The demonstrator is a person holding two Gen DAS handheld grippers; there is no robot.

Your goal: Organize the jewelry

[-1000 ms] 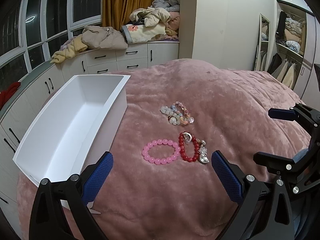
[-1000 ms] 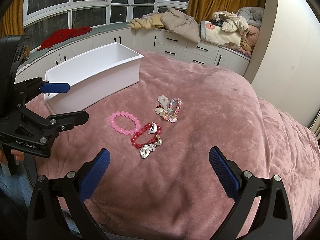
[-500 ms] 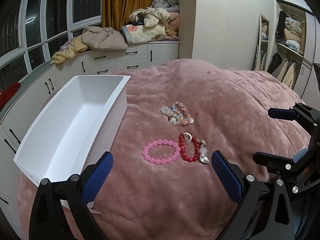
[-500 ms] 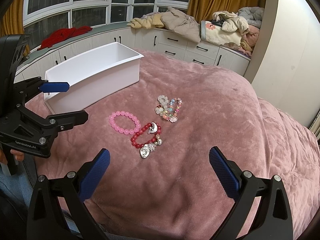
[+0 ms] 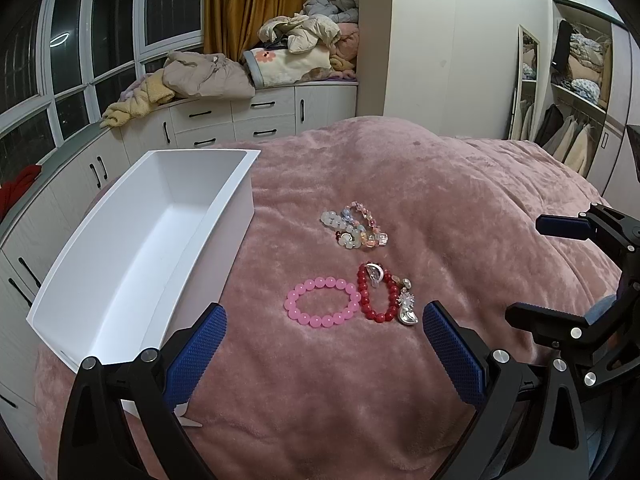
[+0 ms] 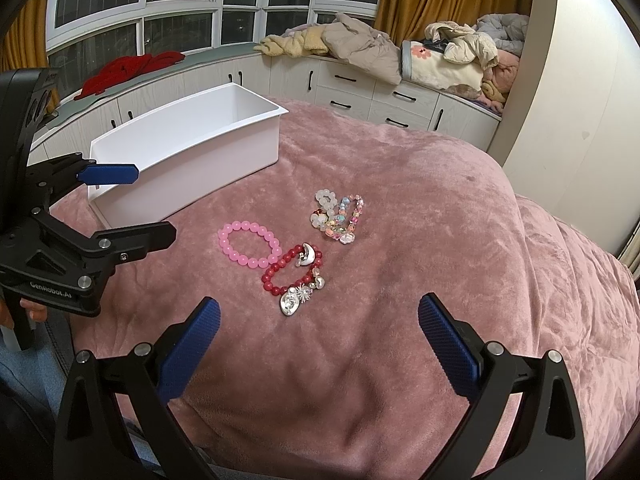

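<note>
Both the left tongs (image 5: pixel 322 354) and the right tongs (image 6: pixel 319 344) hover spread wide and empty above the pink bed (image 6: pixel 420 208). The pink bracelet (image 5: pixel 322 307), red charm bracelet (image 5: pixel 378 295) and pastel bead cluster (image 5: pixel 354 230) lie loose together. The white bin (image 5: pixel 132 252) sits empty just beside them, likely placed for short transfers.

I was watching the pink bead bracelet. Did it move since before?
No. The pink bracelet lies in the same spot, beside the red bracelet and right of the white box.

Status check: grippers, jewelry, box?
Left gripper open, right gripper open. Three bracelets on blanket, none in white box. Path clear.
</note>
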